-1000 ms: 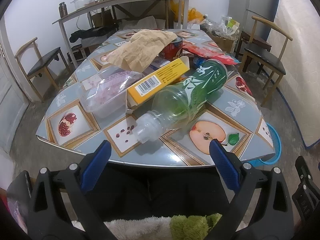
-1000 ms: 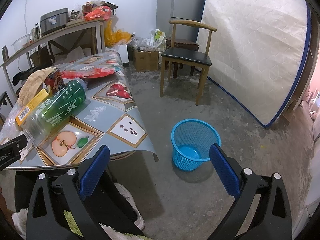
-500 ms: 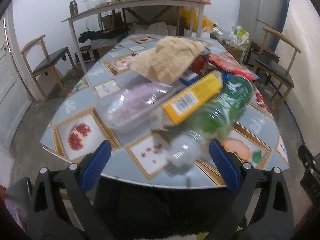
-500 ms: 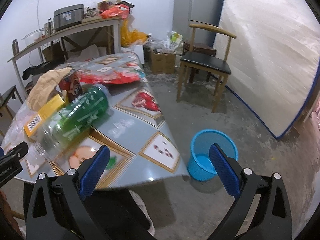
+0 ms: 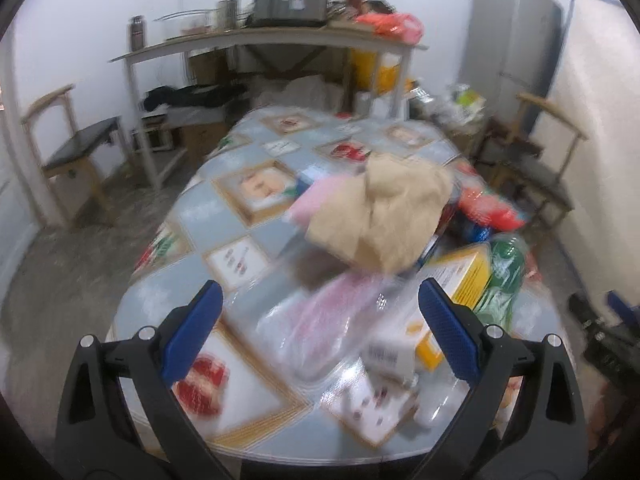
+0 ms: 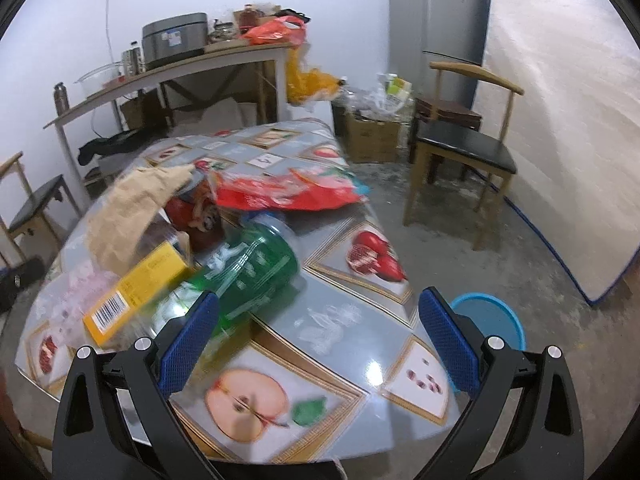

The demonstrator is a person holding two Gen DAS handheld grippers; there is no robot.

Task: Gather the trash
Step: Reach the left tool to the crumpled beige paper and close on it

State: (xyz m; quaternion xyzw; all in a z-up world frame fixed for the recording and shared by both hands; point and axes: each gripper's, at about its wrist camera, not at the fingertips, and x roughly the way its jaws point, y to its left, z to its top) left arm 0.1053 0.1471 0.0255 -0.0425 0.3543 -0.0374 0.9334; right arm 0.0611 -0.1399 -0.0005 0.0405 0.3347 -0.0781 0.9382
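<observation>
Fruit-patterned oilcloth covers the table, and the trash lies heaped across it. My left gripper hangs spread wide over the near edge, empty, with a clear plastic bag between its fingers in the frame's centre. My right gripper is also wide apart and empty; the green bottle lies left of centre, touching the yellow box. At lower right, the blue basket stands on the floor.

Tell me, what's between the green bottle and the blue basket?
Only bare tablecloth: in the right wrist view, nothing lies between the green bottle and the blue basket on the floor.
</observation>
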